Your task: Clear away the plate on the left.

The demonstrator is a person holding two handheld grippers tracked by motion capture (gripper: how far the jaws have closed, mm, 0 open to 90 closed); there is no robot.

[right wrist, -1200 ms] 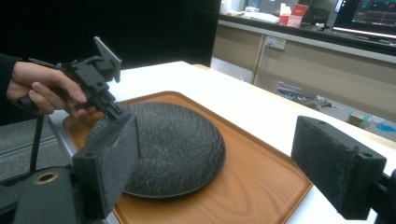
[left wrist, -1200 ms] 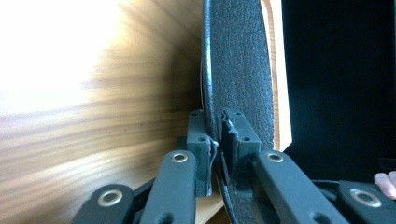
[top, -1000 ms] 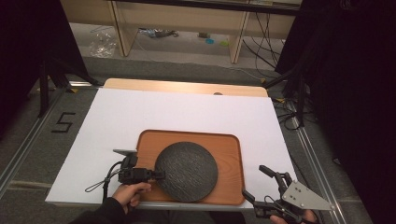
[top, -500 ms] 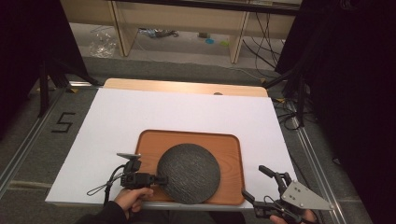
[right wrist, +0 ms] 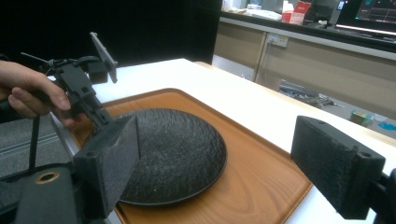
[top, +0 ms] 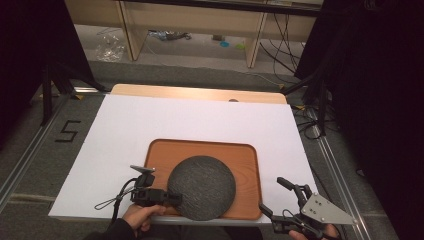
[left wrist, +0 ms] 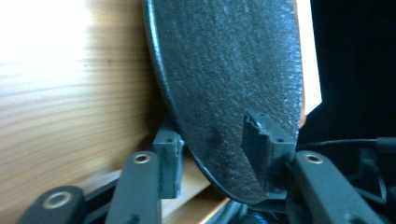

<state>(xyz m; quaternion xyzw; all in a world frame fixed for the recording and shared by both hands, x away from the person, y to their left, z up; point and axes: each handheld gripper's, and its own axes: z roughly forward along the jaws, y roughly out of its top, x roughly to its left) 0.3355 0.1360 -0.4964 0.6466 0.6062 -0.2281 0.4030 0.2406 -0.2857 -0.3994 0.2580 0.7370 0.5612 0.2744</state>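
Note:
A round dark textured plate (top: 202, 186) lies on the brown wooden tray (top: 245, 155) near the table's front edge. My left gripper (top: 167, 197), held by a hand (top: 142, 216), reaches the plate's left rim. In the left gripper view the plate (left wrist: 224, 70) rim sits between the jaws over the tray (left wrist: 70, 93). The jaws have just been opening and the pads (left wrist: 264, 140) stand loose around the rim. My right gripper (top: 271, 193) is open and empty at the tray's front right corner. It looks across the plate (right wrist: 177, 149) at the left gripper (right wrist: 100, 116).
A white sheet (top: 150, 125) covers the table, with a light wooden strip (top: 200, 92) along its far edge. A "5" mark (top: 67, 131) is on the floor to the left. Shelves and cables stand beyond the table and to its right.
The left gripper and the plate have shifted slightly toward the near edge of the tray. The right gripper has stayed put.

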